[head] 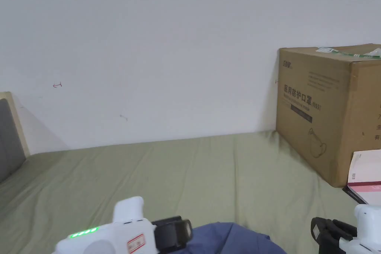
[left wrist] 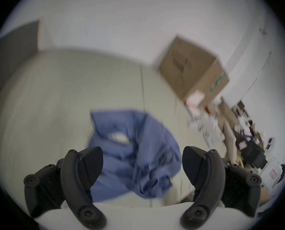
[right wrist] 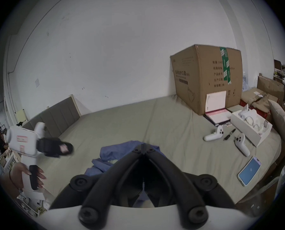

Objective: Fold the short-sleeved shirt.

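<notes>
A crumpled blue short-sleeved shirt (head: 230, 238) lies bunched on the green bed sheet (head: 186, 169), near the front edge. From the left gripper view the shirt (left wrist: 135, 150) sits just beyond my left gripper (left wrist: 142, 152), whose jaws stand wide apart with nothing between them. The left gripper (head: 182, 230) hovers at the shirt's left side. My right gripper (right wrist: 144, 146) has its jaws pressed together at the tips, above the shirt (right wrist: 111, 152), with no cloth seen between them. The right gripper (head: 327, 228) is off to the shirt's right.
A large cardboard box (head: 327, 109) stands at the back right against the wall, with a pink-and-white book (head: 366, 176) leaning on it. Two white controllers (right wrist: 213, 134), a pen (right wrist: 228, 134), a phone (right wrist: 249, 170) and an open white box (right wrist: 249, 125) lie at the right. A grey headboard (head: 9, 139) is at the left.
</notes>
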Motion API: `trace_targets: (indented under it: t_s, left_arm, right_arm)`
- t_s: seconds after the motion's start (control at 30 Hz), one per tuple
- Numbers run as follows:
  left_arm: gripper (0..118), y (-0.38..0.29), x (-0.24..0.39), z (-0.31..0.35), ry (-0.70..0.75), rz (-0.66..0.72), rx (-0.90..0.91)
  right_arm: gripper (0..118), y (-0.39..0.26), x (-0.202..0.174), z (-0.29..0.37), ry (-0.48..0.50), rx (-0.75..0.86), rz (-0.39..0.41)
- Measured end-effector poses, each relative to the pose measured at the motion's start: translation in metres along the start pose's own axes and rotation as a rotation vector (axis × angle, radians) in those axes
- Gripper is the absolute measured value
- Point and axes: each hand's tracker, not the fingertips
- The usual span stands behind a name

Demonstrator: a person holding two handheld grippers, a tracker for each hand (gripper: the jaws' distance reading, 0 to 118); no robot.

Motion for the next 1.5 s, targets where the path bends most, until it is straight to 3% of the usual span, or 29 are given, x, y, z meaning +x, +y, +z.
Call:
trace_targets:
  t_s: [0.1, 0.17, 0.23, 0.3, 0.57, 0.67, 0.73, 0.83, 0.9, 0.93, 0.97, 1.0, 1.03, 1.13, 1.23, 1.33, 1.37, 1.4, 1.43, 1.47, 1.5]
  left_arm:
    - [102, -0.019, 0.009, 0.055, 0.150, -0.158, 0.265]
    - [95, -0.033, 0.008, 0.076, 0.171, -0.166, 0.353]
    - [52, -0.043, 0.008, 0.087, 0.144, -0.154, 0.373]
    - [0, -0.050, 0.013, 0.089, 0.209, -0.168, 0.370]
    - [0, -0.035, 0.004, 0.075, 0.174, -0.111, 0.327]
    - [0, 0.002, -0.009, 0.029, 0.105, -0.054, 0.078]
    - [0, 0.020, -0.029, -0.021, 0.053, 0.029, -0.183]
    - [0, 0.018, -0.050, -0.099, 0.065, -0.006, -0.496]
    - [0, 0.006, -0.064, -0.137, 0.118, -0.028, -0.572]
    - [3, -0.001, -0.070, -0.155, 0.140, -0.013, -0.605]
    - [26, -0.008, -0.077, -0.170, 0.146, 0.013, -0.625]
    - [90, -0.023, -0.085, -0.184, 0.160, 0.029, -0.671]
    - [118, -0.030, -0.089, -0.194, 0.147, 0.040, -0.684]
    - [113, -0.057, -0.102, -0.218, 0.174, 0.051, -0.692]
    - [112, -0.079, -0.101, -0.236, 0.186, -0.023, -0.740]
    - [98, -0.085, -0.079, -0.226, 0.252, -0.201, -0.695]
    - [84, -0.084, -0.072, -0.217, 0.214, -0.212, -0.662]
    - [55, -0.081, -0.061, -0.208, 0.187, -0.238, -0.621]
    - [34, -0.081, -0.053, -0.196, 0.212, -0.289, -0.581]
    - [3, -0.080, -0.050, -0.183, 0.243, -0.341, -0.517]
    - [3, -0.077, -0.055, -0.171, 0.154, -0.301, -0.484]
  right_arm:
    - [0, 0.002, -0.013, 0.018, -0.004, 0.120, 0.008]
    - [0, 0.000, -0.021, 0.028, 0.025, 0.202, 0.022]
    - [0, -0.005, -0.030, 0.036, 0.031, 0.275, 0.060]
    - [0, -0.008, -0.037, 0.039, 0.008, 0.315, 0.098]
    - [0, 0.001, -0.046, 0.036, 0.028, 0.277, 0.119]
    - [0, 0.005, -0.039, 0.029, 0.046, 0.247, 0.110]
    - [0, 0.007, -0.034, 0.020, 0.041, 0.221, 0.100]
    - [0, 0.004, -0.023, 0.008, 0.043, 0.195, 0.068]
    - [0, 0.000, -0.017, 0.000, 0.034, 0.164, 0.052]
    - [0, -0.002, -0.014, -0.004, 0.028, 0.149, 0.048]
    - [0, -0.004, -0.011, -0.008, 0.025, 0.136, 0.047]
    - [0, -0.006, -0.009, -0.012, 0.021, 0.123, 0.046]
    - [0, -0.008, -0.007, -0.015, 0.014, 0.110, 0.045]
    - [0, -0.012, 0.000, -0.022, 0.002, 0.073, 0.029]
    - [0, -0.016, 0.005, -0.028, 0.001, 0.045, 0.014]
    - [0, -0.021, 0.008, -0.034, -0.018, 0.014, 0.026]
    - [0, -0.022, 0.009, -0.036, -0.019, 0.009, 0.030]
    - [0, -0.024, 0.010, -0.039, -0.019, 0.005, 0.032]
    - [0, -0.025, 0.010, -0.042, -0.018, -0.002, 0.036]
    - [0, -0.025, 0.010, -0.047, -0.012, -0.012, 0.041]
    - [0, -0.024, 0.011, -0.053, 0.006, -0.025, 0.047]
